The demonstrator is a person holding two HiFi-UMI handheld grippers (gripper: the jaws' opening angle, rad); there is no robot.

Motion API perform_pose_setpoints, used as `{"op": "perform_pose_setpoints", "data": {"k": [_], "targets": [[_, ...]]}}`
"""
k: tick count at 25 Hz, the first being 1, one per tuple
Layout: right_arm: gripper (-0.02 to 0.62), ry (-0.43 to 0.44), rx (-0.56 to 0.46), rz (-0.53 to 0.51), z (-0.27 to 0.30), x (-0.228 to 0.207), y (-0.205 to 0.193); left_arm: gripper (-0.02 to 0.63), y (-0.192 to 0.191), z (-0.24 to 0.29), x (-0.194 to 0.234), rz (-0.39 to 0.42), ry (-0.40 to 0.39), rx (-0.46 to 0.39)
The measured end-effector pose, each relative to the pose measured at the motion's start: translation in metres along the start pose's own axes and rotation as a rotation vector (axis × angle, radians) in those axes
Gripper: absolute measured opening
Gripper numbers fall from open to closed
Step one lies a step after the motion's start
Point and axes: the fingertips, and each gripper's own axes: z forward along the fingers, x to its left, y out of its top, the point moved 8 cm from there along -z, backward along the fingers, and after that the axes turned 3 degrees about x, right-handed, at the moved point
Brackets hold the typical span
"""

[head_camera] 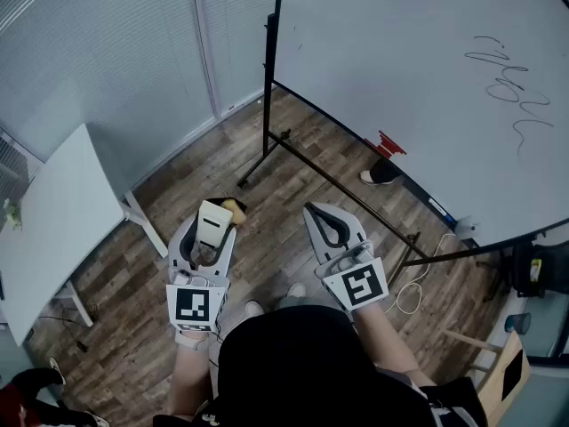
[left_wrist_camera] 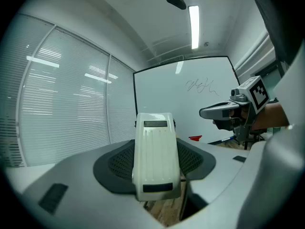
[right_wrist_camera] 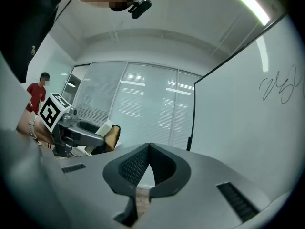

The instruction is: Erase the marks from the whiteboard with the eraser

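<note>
My left gripper (head_camera: pixel 210 231) is shut on a cream eraser (head_camera: pixel 214 222) with a brown felt side, and holds it upright above the wood floor. In the left gripper view the eraser (left_wrist_camera: pixel 154 152) fills the space between the jaws. My right gripper (head_camera: pixel 324 218) is shut with nothing in it; its jaws meet at the tip (right_wrist_camera: pixel 149 150). The whiteboard (head_camera: pixel 400 52) stands ahead to the right, with scribbled dark marks (head_camera: pixel 511 85) on its upper right. Those marks (left_wrist_camera: pixel 200 86) (right_wrist_camera: pixel 281 87) show in both gripper views. Both grippers are well short of the board.
The board's black stand (head_camera: pixel 271 96) has floor legs ahead of me. A red item (head_camera: pixel 387 143) sits on the board's ledge. A white table (head_camera: pixel 58 216) stands at the left. A white cable (head_camera: pixel 410 297) lies on the floor. A person in red (right_wrist_camera: pixel 37 97) stands far left.
</note>
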Motion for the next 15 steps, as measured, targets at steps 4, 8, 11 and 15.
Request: {"op": "perform_pose_setpoints", "data": {"k": [4,8,11,15], "targets": [[0.026,-0.002,0.004,-0.001,-0.003,-0.027,-0.007,0.265,0.013,0.023,-0.013,-0.038,0.014,-0.006],[0.026,0.009,-0.011,0.054,-0.006,-0.057,-0.014,0.265,0.018,0.05,-0.022,0.001,0.011,0.022],[0.026,0.007,-0.007,0.054,-0.01,-0.08,-0.021,0.265,0.019,0.071,-0.036,0.002,-0.001,0.018],[0.026,-0.022,-0.01,0.065,-0.019,-0.115,-0.041,0.265,0.018,0.104,-0.056,-0.015,-0.008,0.015]]}}
